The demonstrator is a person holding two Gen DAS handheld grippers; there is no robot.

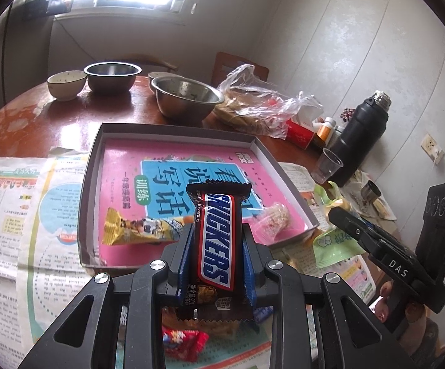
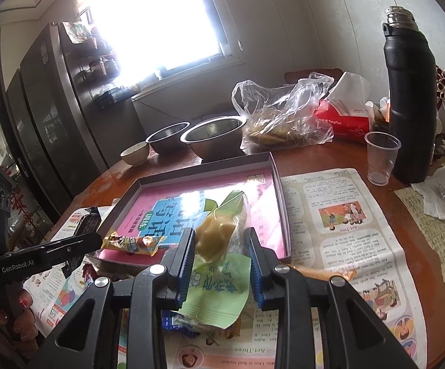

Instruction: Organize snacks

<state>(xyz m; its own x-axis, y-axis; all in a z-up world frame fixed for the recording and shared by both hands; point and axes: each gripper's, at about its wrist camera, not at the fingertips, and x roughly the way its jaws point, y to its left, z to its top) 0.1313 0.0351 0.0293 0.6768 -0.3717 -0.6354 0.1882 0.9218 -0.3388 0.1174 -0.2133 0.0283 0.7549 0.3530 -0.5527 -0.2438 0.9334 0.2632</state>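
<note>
While a Snickers bar and a green snack pouch were pinched by the left gripper and right gripper, release into the tray was judged next.

I see open room in the tray's far half. Steel bowls and a plastic bag crowd behind it.

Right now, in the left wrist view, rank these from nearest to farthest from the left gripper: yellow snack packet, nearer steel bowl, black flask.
1. Yellow snack packet: in the tray, just ahead-left of the left gripper.
2. Nearer steel bowl: beyond the tray's far edge.
3. Black flask: far right, by the wall.
</note>
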